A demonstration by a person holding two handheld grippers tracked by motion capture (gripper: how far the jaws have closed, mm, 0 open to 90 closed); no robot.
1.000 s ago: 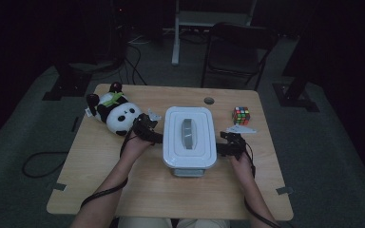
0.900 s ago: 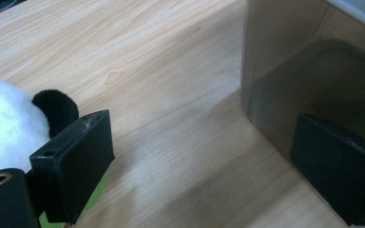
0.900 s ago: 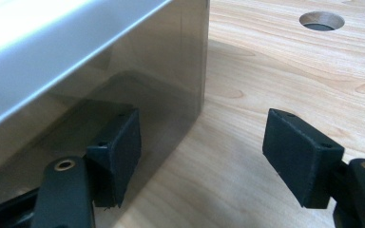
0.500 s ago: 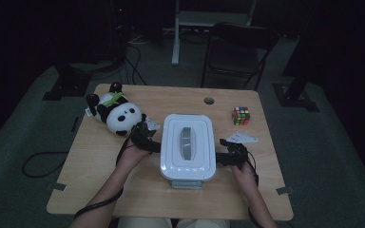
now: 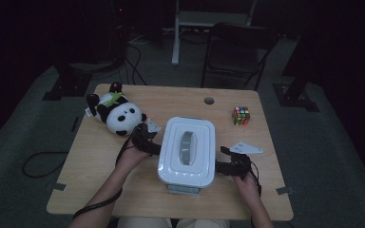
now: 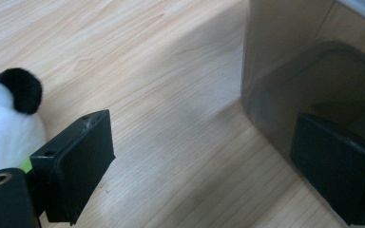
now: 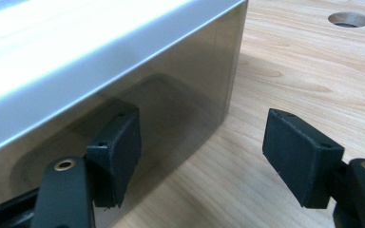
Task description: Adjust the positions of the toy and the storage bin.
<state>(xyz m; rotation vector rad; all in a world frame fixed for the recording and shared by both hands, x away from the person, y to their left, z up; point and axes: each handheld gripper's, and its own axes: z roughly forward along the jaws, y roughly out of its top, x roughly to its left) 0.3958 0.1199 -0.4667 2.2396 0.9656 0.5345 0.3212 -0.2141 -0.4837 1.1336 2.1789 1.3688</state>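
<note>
A white-lidded box [image 5: 187,149] with shiny metal walls stands in the middle of the wooden table [image 5: 100,161], near the front edge. My left gripper [image 5: 145,140] is at the box's left side, jaws wide apart over bare wood. In the left gripper view [image 6: 202,175] one jaw lies right against the box wall [image 6: 290,71]. My right gripper [image 5: 228,165] is at the box's right side, open too. In the right gripper view [image 7: 206,159] its left jaw sits by the reflective wall [image 7: 123,71]. Nothing lies between either pair of jaws.
A plush panda [image 5: 119,114] lies on the table behind my left gripper, its white fur [image 6: 0,128] at that view's left edge. A colour cube [image 5: 241,115] sits at the back right. A cable hole [image 5: 209,100] marks the table's far middle. A chair [image 5: 237,47] stands beyond the table.
The box has slid toward the person's side of the table. Both hands came back with it, each gripper staying at its own side of the box.
</note>
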